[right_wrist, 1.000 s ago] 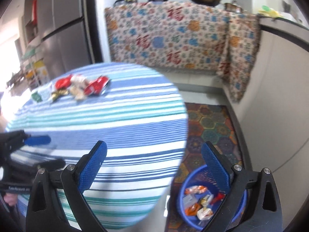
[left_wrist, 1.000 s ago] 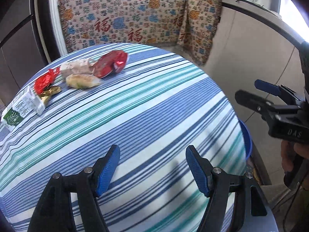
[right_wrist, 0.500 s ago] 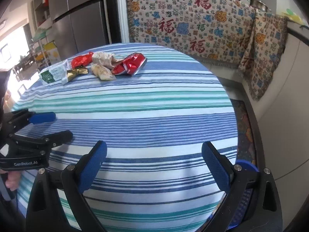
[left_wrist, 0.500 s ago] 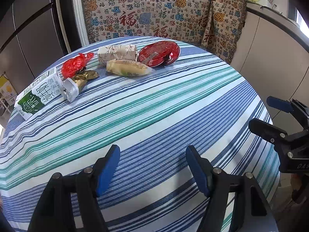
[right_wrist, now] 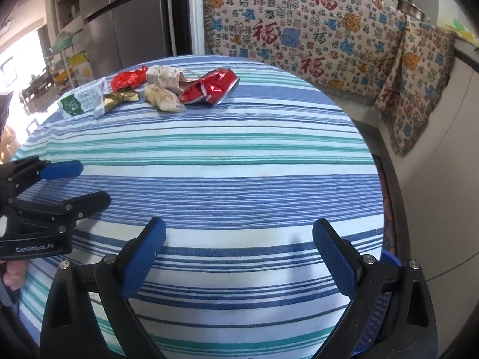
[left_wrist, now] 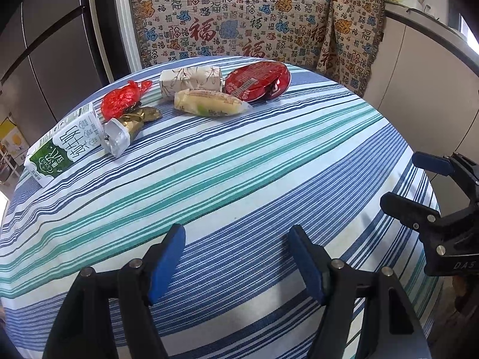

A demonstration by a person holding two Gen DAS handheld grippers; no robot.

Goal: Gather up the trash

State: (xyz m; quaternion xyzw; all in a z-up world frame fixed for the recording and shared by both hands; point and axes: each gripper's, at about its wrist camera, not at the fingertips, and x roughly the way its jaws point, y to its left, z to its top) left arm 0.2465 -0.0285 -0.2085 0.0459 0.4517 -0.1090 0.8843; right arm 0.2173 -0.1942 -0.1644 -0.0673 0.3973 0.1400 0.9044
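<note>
Trash lies at the far side of the round striped table (left_wrist: 239,161): a green-and-white milk carton (left_wrist: 64,145), a gold-and-silver wrapper (left_wrist: 127,125), a crumpled red wrapper (left_wrist: 122,100), a white paper-wrapped pack (left_wrist: 190,80), a yellowish snack bag (left_wrist: 211,106) and a red foil pack (left_wrist: 257,80). They also show in the right wrist view, such as the red foil pack (right_wrist: 211,86) and the milk carton (right_wrist: 82,98). My left gripper (left_wrist: 236,257) is open and empty over the near table. My right gripper (right_wrist: 239,257) is open and empty, near the table's right edge.
A blue basket (right_wrist: 389,263) sits on the floor past the table's right edge, mostly hidden. A patterned cloth (left_wrist: 248,18) hangs behind the table. A fridge (right_wrist: 131,18) stands at the back left, a white counter (left_wrist: 425,68) at the right.
Both grippers have moved forward and over the table toward the trash; the basket has slipped out of sight below the table edge. Both jaws stay open.
</note>
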